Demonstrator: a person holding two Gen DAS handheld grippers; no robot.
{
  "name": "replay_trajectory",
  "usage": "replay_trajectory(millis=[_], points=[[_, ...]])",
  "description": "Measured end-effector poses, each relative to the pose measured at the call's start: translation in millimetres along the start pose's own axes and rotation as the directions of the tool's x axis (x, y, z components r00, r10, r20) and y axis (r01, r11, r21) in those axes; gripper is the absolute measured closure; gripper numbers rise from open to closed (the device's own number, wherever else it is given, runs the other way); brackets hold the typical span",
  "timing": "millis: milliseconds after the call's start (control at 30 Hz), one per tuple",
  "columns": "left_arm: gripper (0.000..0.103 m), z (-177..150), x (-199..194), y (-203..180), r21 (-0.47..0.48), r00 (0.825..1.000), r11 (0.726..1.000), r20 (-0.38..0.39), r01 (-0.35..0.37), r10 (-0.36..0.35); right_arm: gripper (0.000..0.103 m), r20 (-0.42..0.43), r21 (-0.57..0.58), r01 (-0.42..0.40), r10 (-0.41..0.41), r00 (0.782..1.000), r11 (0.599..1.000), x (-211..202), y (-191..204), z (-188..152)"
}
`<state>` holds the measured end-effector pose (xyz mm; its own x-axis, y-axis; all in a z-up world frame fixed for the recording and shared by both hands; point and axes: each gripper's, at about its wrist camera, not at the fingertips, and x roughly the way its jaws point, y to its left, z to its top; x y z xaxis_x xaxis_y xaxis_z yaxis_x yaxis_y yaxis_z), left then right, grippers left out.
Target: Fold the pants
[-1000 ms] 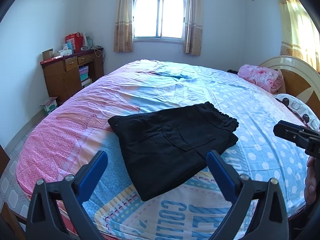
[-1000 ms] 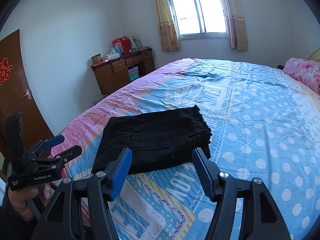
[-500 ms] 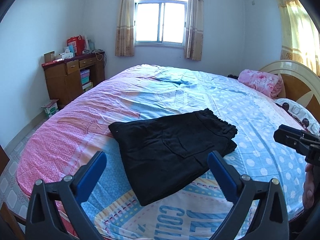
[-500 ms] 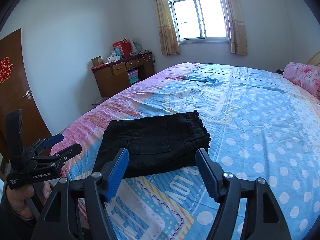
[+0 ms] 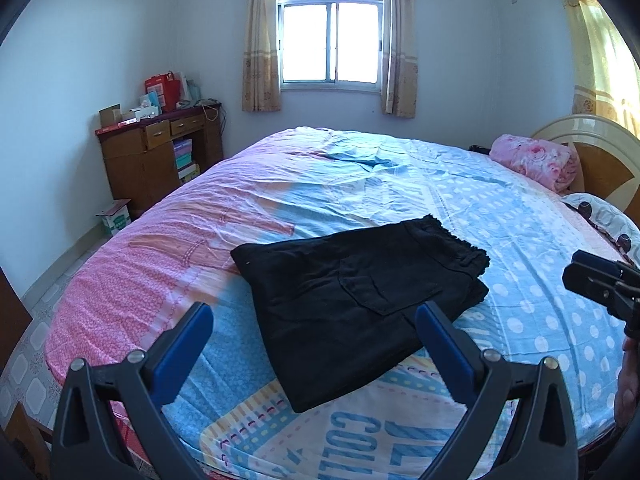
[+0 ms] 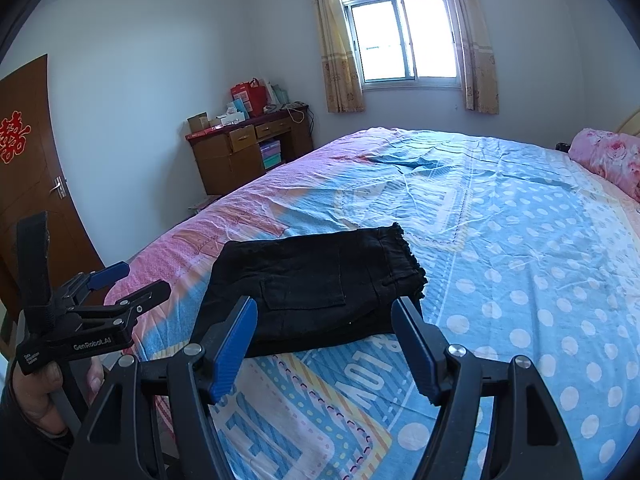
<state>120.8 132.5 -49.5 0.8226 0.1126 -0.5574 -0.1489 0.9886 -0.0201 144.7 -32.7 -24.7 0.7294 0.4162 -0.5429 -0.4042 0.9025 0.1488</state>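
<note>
- While both grippers hang over the near edge of the bed point(image 5: 500, 208), the pants point(image 5: 360, 296) lie folded flat on the sheet, near that edge and toward the pink side.
- Black in colour, the pants form a compact stack with a patch pocket facing up and a frayed hem at the far right corner; nothing touches them.
- From its own camera the left gripper point(image 5: 314, 334) has its jaws spread wide, blue pads facing inward, with nothing between them; the pants sit beyond and below the tips.
- On the right gripper point(image 6: 324, 334) the jaws are likewise apart and hold nothing. They have just been opening a little further, and the pants lie past the tips, not between the pads.
- Seen from the right wrist, the left gripper point(image 6: 128, 284) sits at the left, gripped from below by a hand point(image 6: 36, 392), its tips parted over the pink edge of the sheet.
- Seen from the left wrist, only the tips of the right gripper point(image 5: 596, 280) show at the right border.
- Against the far wall stands a wooden desk point(image 5: 156, 160) with boxes and a red bag on top, beside a curtained window point(image 5: 330, 42).
- A pink floral blanket point(image 5: 536, 160) lies rolled at the head of the bed.
- A brown door point(image 6: 28, 184) shows at the left of the right-wrist view.
</note>
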Motion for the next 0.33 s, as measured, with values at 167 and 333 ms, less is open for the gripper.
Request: replay_trajectory(millis=[167,333], points=[[0.0,-4.5,-2.3,-2.5,0.017,1.0,1.0,0.018,0.018,-0.018,0.032,-0.008,0.0,0.001,-0.001,1.0,1.0,0.8,1.3,-2.6],[0.0,-6.1,-1.8,-3.3,0.023,0.999,0.999,0.02,0.033,-0.034,0.032,-0.017,0.0,-0.002,0.002,1.0,1.0,1.4,2.7,-5.9]])
